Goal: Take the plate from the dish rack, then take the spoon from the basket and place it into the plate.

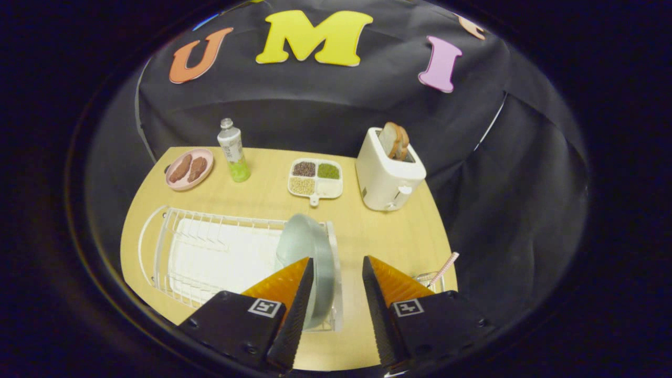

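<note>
The task looks to be at its very start. The plate (pixel 307 247) stands on its edge in the rack (pixel 210 252), at the rack's right end, so the first step is not yet done. The rack lies on the near left part of the tabletop (pixel 378 236), and apart from the plate it seems to hold nothing.

The jaws (pixel 337 265) are apart and hold nothing. The left finger lies in front of the lower part of the plate, and the gap between the fingers opens onto bare tabletop just right of the rack. I cannot tell if the finger touches the plate or only hangs above it.

The spoon (pixel 443 269) is at the near right edge of the tabletop. Only its thin handle shows, rising from a wire basket (pixel 428 277) that the right finger mostly hides. So the spoon is not yet taken either.

At the far edge stand things that the task does not need: a pink dish (pixel 190 169) with two brown pieces at the far left corner, a bottle (pixel 233 150) beside it, a divided tray (pixel 315 178) with grains in the middle, and a toaster (pixel 388 173) with bread on the right.

In my judgement all steps remain: to grip the plate and lift it out, to set it on free tabletop, then to fetch the spoon and lay it in the plate.
</note>
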`<state>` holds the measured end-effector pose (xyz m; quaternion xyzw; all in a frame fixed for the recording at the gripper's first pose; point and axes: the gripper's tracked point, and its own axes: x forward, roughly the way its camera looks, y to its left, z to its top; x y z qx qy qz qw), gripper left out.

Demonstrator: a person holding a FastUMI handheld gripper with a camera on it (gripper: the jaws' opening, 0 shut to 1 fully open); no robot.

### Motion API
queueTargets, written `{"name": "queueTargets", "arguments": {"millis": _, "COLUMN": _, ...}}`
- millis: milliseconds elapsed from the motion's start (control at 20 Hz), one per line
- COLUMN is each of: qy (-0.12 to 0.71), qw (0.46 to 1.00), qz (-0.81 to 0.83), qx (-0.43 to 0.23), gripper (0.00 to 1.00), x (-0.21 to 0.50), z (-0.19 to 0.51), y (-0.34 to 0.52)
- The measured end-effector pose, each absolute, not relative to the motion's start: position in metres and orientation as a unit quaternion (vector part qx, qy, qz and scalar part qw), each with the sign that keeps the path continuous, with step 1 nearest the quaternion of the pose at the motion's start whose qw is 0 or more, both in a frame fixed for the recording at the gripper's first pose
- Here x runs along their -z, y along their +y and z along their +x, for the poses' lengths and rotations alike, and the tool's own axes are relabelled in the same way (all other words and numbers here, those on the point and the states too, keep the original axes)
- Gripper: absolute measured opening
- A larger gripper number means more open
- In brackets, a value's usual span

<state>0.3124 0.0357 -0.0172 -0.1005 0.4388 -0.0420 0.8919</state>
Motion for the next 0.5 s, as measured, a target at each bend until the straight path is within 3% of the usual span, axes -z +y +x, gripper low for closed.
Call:
{"name": "queueTargets", "arguments": {"millis": 100, "qy": 0.451, "qw": 0.883, "qz": -0.117, "qx": 0.058, "gripper": 0.49, "x": 0.017, "z": 0.323, "y": 0.035}}
{"name": "queueTargets", "arguments": {"millis": 150, "qy": 0.464, "qw": 0.874, "qz": -0.131, "qx": 0.065, "gripper": 0.34, "x": 0.021, "z": 0.324, "y": 0.033}}
{"name": "queueTargets", "arguments": {"millis": 200, "qy": 0.479, "qw": 0.862, "qz": -0.146, "qx": 0.077, "gripper": 0.30, "x": 0.026, "z": 0.325, "y": 0.030}}
{"name": "queueTargets", "arguments": {"millis": 500, "qy": 0.514, "qw": 0.837, "qz": -0.158, "qx": 0.101, "gripper": 0.25, "x": 0.041, "z": 0.331, "y": 0.030}}
